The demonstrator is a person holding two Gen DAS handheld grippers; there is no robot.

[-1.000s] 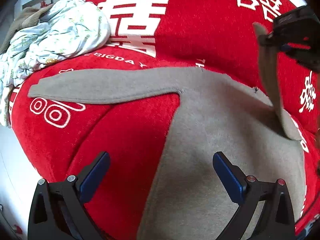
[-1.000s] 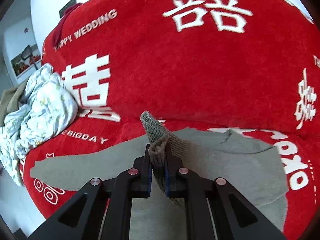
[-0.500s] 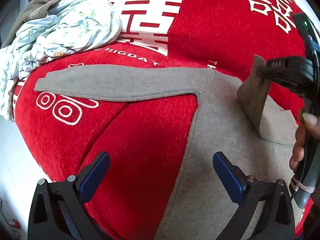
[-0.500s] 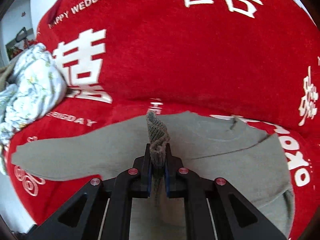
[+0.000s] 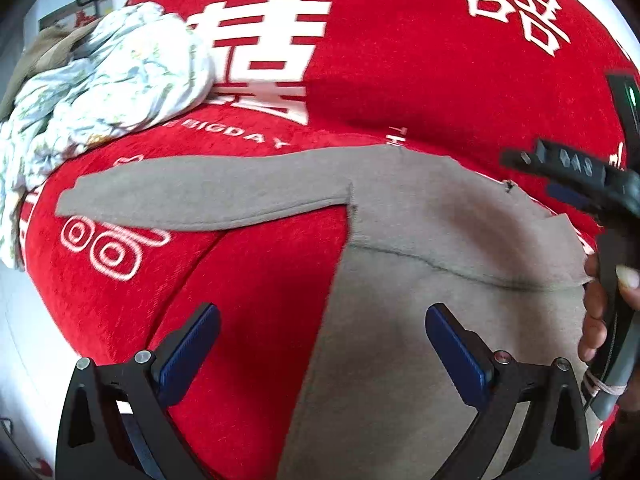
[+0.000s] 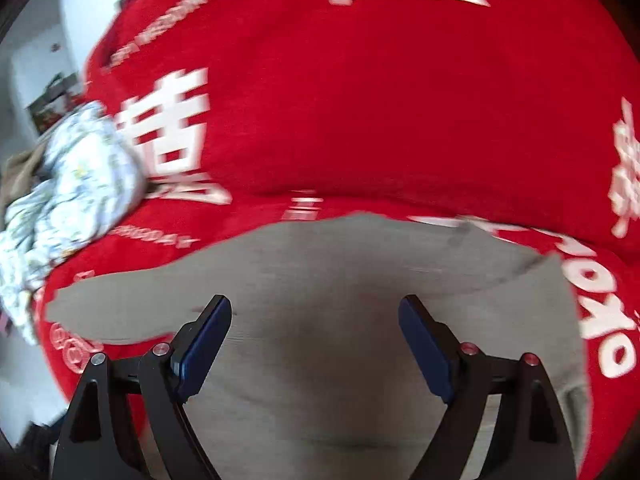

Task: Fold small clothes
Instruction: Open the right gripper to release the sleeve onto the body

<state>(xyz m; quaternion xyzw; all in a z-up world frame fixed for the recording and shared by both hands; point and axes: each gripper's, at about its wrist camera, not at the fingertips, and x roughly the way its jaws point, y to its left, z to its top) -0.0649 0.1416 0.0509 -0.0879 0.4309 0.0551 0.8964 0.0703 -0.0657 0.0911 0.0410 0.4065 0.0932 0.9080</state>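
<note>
A small grey long-sleeved top (image 5: pixel 420 340) lies flat on a red blanket (image 5: pixel 400 80). One sleeve (image 5: pixel 208 196) stretches out to the left; the other sleeve (image 5: pixel 480 248) lies folded across the body. My left gripper (image 5: pixel 322 336) hovers open over the top's left edge, nothing between its blue pads. My right gripper (image 6: pixel 316 332) hangs over the grey body (image 6: pixel 320 360) with its jaws opening and nothing between them. In the left wrist view it enters from the right edge, a hand (image 5: pixel 600 312) on its grip.
A crumpled floral garment (image 5: pixel 104 92) with a brown cloth (image 5: pixel 48 52) behind it sits at the back left of the blanket; it shows in the right wrist view too as a floral heap (image 6: pixel 68 188). White floor (image 5: pixel 16 340) lies off the left edge.
The right gripper carried the pinched sleeve down across the body, then let it go and opened. The sleeve now lies flat. The left gripper stays open, the view shifting slightly.
</note>
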